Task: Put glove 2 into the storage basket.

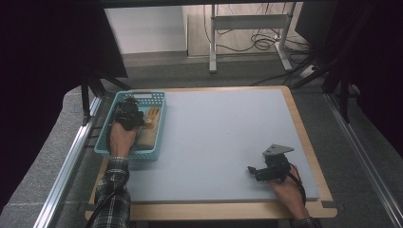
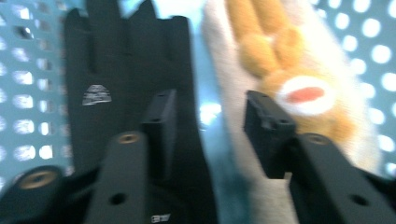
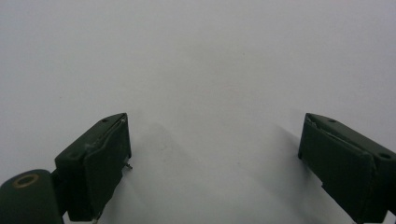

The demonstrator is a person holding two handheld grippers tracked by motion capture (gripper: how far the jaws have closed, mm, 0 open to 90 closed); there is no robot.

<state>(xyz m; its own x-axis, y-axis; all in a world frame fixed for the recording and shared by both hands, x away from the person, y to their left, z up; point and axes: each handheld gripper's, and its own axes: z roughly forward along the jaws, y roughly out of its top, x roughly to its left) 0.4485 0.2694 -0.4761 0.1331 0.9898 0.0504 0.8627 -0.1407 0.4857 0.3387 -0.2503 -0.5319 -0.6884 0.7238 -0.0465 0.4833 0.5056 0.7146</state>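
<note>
Left gripper view: half-open left gripper (image 2: 209,128), gripping nothing, hovers inside the perforated teal plastic basket (image 2: 28,116) between a limp black fabric glove (image 2: 126,70) and a soft cream-and-orange knitted glove (image 2: 280,70), both light, easily pinched mid-palm.

**Dim room, bright tabletop, one blurred close-up**

The high view is dark at both sides, with even overhead light on the grey table mat (image 1: 223,142). The left gripper view is smeared and glary. The right gripper view is sharp, with soft shadows.

We see a teal perforated plastic basket (image 1: 154,153) holding a black fabric glove (image 2: 116,70) with a small white logo and a cream knitted glove (image 2: 261,65) with orange fingers, on the desk's pale blue-grey mat (image 1: 223,137).
</note>
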